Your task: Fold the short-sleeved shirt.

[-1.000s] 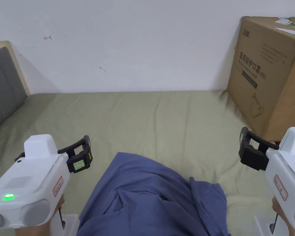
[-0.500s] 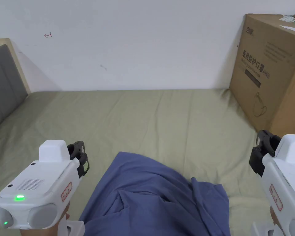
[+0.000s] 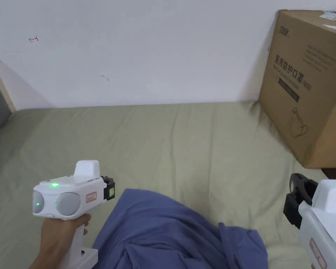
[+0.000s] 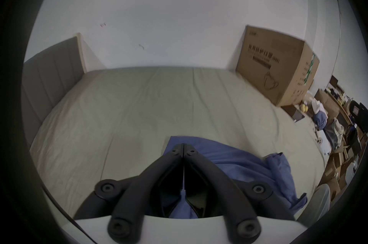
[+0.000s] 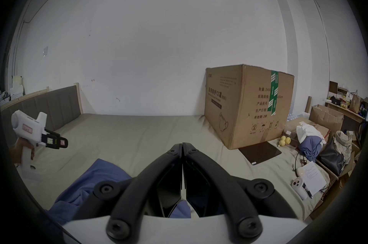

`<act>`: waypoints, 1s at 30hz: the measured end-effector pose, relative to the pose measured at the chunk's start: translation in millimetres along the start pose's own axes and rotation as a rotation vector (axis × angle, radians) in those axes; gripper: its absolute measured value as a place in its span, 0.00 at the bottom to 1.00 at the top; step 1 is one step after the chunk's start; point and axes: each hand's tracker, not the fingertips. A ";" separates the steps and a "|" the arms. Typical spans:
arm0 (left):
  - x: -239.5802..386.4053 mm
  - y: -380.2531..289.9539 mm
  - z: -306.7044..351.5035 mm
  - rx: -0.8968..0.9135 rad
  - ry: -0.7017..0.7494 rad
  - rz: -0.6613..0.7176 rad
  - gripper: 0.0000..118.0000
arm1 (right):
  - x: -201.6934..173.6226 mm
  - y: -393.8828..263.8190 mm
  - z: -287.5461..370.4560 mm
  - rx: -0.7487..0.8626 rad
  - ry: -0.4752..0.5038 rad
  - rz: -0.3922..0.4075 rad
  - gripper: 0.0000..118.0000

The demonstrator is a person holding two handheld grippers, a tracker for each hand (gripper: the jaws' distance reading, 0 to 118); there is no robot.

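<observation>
On bed [image 3: 184, 140]: both hand-held grippers now closed, clear of shirt [image 3: 170, 231].

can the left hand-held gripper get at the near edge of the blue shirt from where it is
Probably yes. The left hand-held gripper hangs just beside the blue shirt on the bed sheet, with nothing between them, though its jaws are shut and would need to open first.

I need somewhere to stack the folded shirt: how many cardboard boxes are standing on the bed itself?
1: the large cardboard box stands at the bed's far right corner against the wall. More boxes lie off the bed's right side.
</observation>
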 end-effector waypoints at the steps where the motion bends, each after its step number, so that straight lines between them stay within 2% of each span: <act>1: -8.5 4.8 -28.3 -0.040 0.013 0.011 0.29 | 0.1 -3.5 -9.2 -0.014 -0.003 0.001 0.00; 3: -14.4 9.6 -66.6 -0.151 0.016 0.033 0.67 | 4.8 -12.8 -24.9 -0.044 -0.012 -0.001 0.00; 4: -16.9 9.3 -86.6 -0.190 0.010 0.030 0.81 | 6.0 -17.3 -33.4 -0.058 -0.017 -0.003 0.00; 5: -19.4 9.1 -106.7 -0.217 0.023 0.023 0.83 | 7.1 -21.9 -41.8 -0.072 -0.023 -0.005 0.00; 11: -15.3 4.4 -185.0 -0.327 0.078 -0.013 0.82 | 22.6 -52.5 -75.5 -0.155 -0.063 -0.006 0.00; 13: -13.1 1.5 -203.6 -0.357 0.085 -0.028 0.75 | 26.2 -61.3 -82.3 -0.177 -0.075 -0.008 0.00; 17: -8.1 -17.4 -244.1 -0.434 0.065 -0.054 0.41 | 34.8 -79.9 -87.8 -0.232 -0.100 -0.015 0.00; 19: -1.0 -22.7 -239.2 -0.394 0.107 -0.077 0.33 | 38.6 -87.5 -85.7 -0.268 -0.102 -0.018 0.00; 20: 0.4 -22.2 -236.0 -0.395 0.096 -0.068 0.25 | 39.1 -91.6 -86.3 -0.297 -0.098 -0.028 0.00; 21: 0.7 -20.2 -232.5 -0.389 0.094 -0.068 0.07 | 39.3 -95.0 -87.3 -0.335 -0.085 -0.039 0.00; 22: 1.2 -19.2 -227.6 -0.367 0.088 -0.074 0.00 | 39.3 -98.6 -89.3 -0.370 -0.075 -0.049 0.00; 24: 1.2 -15.0 -211.8 -0.317 0.079 -0.050 0.00 | 41.8 -106.8 -92.7 -0.484 -0.042 -0.057 0.03; 25: 6.3 -8.7 -188.4 -0.270 0.072 -0.027 0.00 | 40.5 -111.6 -95.4 -0.525 -0.017 -0.062 0.14; 26: 6.5 -5.2 -175.9 -0.239 0.058 -0.016 0.00 | 39.0 -116.5 -97.3 -0.560 -0.004 -0.058 0.34; 27: 6.6 -1.3 -161.7 -0.219 0.044 -0.007 0.00 | 39.9 -124.1 -97.7 -0.596 0.005 -0.062 0.65; 28: 6.8 1.4 -149.6 -0.212 0.037 -0.008 0.00 | 37.9 -130.4 -100.1 -0.617 0.010 -0.084 0.83; 29: 2.1 4.7 -149.1 -0.205 0.029 -0.015 0.00 | 35.9 -136.5 -102.5 -0.656 0.010 -0.085 0.91; 30: 2.3 7.0 -136.8 -0.193 0.022 -0.023 0.00 | 33.8 -143.1 -103.8 -0.668 0.010 -0.100 0.91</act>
